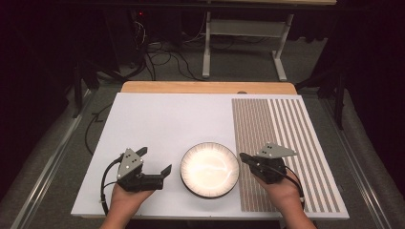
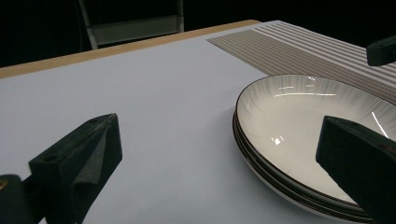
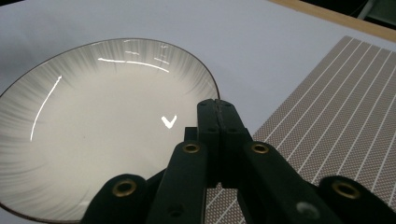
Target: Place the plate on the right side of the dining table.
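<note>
Lifting the top plate (image 1: 209, 169) off the stack at the table's near middle needs a rim grip: right gripper (image 1: 244, 158) is clenched empty, left gripper (image 1: 154, 163) spread wide.

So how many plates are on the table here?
2, stacked at the table's front middle: the top plate sits in a lower plate, of which just the rim shows. More may be hidden underneath.

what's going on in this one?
A person holds a gripper in each hand on either side of a stack of plates on the white board. The left gripper is open beside the plates' left rim, touching nothing. The right gripper is shut with nothing between its jaws, its tip at the right rim, by the striped placemat.
</note>
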`<state>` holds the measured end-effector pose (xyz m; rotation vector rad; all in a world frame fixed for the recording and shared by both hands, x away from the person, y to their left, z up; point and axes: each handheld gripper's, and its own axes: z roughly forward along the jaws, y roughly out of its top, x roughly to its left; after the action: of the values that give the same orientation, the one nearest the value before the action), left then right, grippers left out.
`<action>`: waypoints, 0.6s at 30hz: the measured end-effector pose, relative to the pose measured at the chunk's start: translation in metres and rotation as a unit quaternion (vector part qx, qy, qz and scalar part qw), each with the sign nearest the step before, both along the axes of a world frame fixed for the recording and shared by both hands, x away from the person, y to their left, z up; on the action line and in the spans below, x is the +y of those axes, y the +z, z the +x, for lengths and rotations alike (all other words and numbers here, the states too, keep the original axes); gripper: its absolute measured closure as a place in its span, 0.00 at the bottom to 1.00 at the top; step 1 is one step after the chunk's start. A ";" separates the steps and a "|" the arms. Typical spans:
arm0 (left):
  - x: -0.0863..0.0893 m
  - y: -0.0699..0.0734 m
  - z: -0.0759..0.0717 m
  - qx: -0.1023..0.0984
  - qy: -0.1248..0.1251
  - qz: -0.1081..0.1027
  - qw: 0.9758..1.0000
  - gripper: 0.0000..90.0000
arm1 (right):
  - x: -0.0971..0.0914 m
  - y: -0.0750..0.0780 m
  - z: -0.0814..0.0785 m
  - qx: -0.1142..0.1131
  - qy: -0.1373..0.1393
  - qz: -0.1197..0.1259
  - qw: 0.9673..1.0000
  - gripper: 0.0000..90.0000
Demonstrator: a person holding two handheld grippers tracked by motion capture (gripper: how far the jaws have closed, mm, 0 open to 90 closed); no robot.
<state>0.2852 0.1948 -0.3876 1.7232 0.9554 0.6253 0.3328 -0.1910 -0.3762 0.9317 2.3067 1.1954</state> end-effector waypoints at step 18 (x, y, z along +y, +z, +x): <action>0.004 0.004 -0.003 -0.020 -0.006 -0.031 0.999 0.03 | 0.003 -0.010 -0.008 0.032 0.029 -0.054 0.998 1.00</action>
<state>0.2820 0.1989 -0.3834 1.6549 0.9270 0.6148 0.3245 -0.1881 -0.3862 0.8822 2.4382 1.0659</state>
